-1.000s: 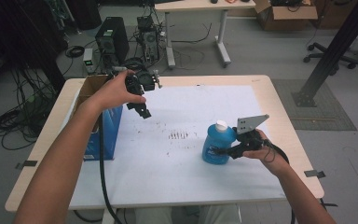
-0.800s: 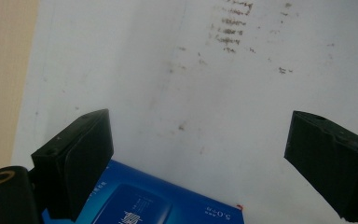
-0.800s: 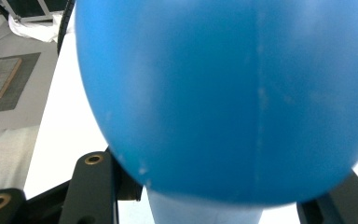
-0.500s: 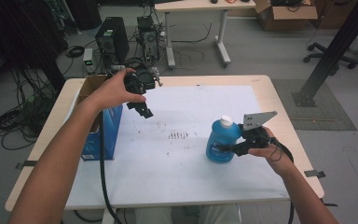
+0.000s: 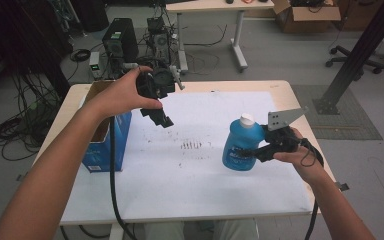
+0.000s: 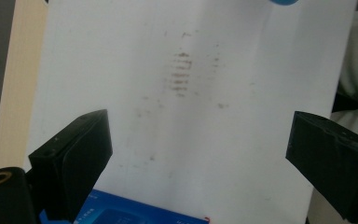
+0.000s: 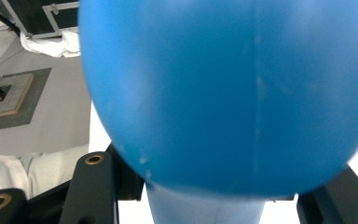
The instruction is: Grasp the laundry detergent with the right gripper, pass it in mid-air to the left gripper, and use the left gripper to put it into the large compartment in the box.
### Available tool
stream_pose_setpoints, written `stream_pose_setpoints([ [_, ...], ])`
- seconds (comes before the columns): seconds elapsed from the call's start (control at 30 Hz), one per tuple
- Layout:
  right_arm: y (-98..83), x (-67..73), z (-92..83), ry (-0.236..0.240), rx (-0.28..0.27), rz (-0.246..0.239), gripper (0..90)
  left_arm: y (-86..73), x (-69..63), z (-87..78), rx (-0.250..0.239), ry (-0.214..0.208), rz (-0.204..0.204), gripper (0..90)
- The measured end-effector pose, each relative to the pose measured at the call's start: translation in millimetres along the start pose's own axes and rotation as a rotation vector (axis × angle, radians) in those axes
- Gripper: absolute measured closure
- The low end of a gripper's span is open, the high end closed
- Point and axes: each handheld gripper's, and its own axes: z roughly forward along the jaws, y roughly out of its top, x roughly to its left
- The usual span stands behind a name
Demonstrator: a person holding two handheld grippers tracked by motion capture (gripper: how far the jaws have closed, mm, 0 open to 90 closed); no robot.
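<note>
One blue bottle (image 5: pixel 241 145) was clamped in the right claw (image 5: pixel 260 150) over the worktop (image 5: pixel 290 200); left claw (image 5: pixel 161 119) hung open near one blue box (image 5: pixel 105 145).

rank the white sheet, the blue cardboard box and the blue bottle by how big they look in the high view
1. white sheet
2. blue cardboard box
3. blue bottle; held up nearer the camera, so it looks larger than it is.
</note>
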Motion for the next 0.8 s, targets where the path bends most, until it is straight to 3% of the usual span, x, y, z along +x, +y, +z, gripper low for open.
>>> stream_pose_setpoints([
  [0.2,19.1,6.1,0.8,0.035,0.017,0.010,43.7,12.1,-19.6,-19.6,-0.017,-0.012,0.046,6.6],
  [0.43,41.5,14.0,4.0,0.077,0.044,-0.002,43.7,26.7,-39.6,-36.0,-0.018,-0.090,0.072,6.6],
  [0.63,61.5,21.0,11.6,0.109,0.064,-0.036,43.8,38.1,-50.3,-42.3,0.015,-0.124,0.095,6.7],
  [0.7,66.9,22.7,14.7,0.121,0.070,-0.041,43.8,40.1,-52.9,-43.4,0.011,-0.149,0.100,6.7],
  [0.8,72.8,25.1,20.6,0.132,0.080,-0.057,43.8,42.4,-56.1,-45.4,0.009,-0.154,0.105,6.7],
])
